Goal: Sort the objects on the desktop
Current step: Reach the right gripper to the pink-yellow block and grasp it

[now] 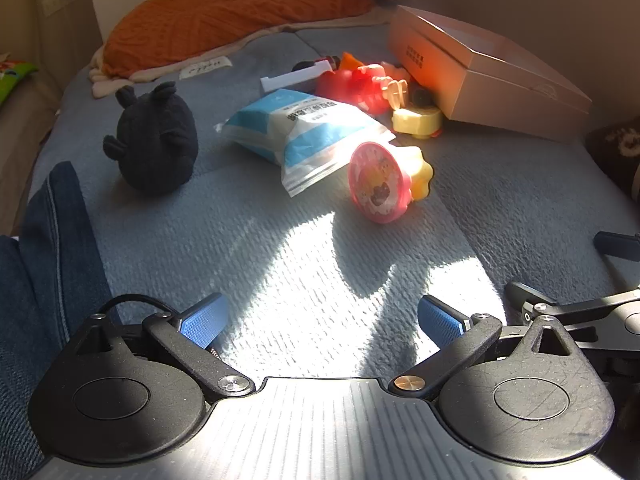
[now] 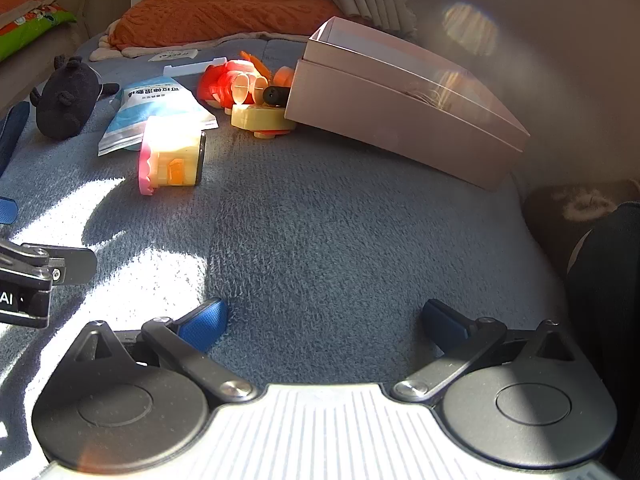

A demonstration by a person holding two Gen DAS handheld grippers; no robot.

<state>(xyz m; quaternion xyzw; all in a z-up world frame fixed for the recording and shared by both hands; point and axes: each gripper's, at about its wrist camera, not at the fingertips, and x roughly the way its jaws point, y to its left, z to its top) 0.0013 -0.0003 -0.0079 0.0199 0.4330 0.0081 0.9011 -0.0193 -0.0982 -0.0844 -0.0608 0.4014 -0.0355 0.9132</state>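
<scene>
Left wrist view: the cardboard box (image 1: 492, 80) is seen far right on the bed; the pink-lidded toy (image 1: 380, 182) lies ahead, slightly right, nearer the left tongs (image 1: 322, 320). Both tongs are spread wide, nothing held; the right tongs (image 2: 324, 322) are further from it.

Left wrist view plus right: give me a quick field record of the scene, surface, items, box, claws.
surface: grey-blue fleece blanket, sunlit patch near the claws
soft toy: black round plush toy, upright, apart from the rest
pouch: blue-and-white zip plastic pouch, lying flat
cup: pink-lidded yellow plastic cup, on its side beside the pouch
box: open beige cardboard box, tilted, small red and yellow plastic toys piled at its side
left claw: open, empty
right claw: open, empty
</scene>
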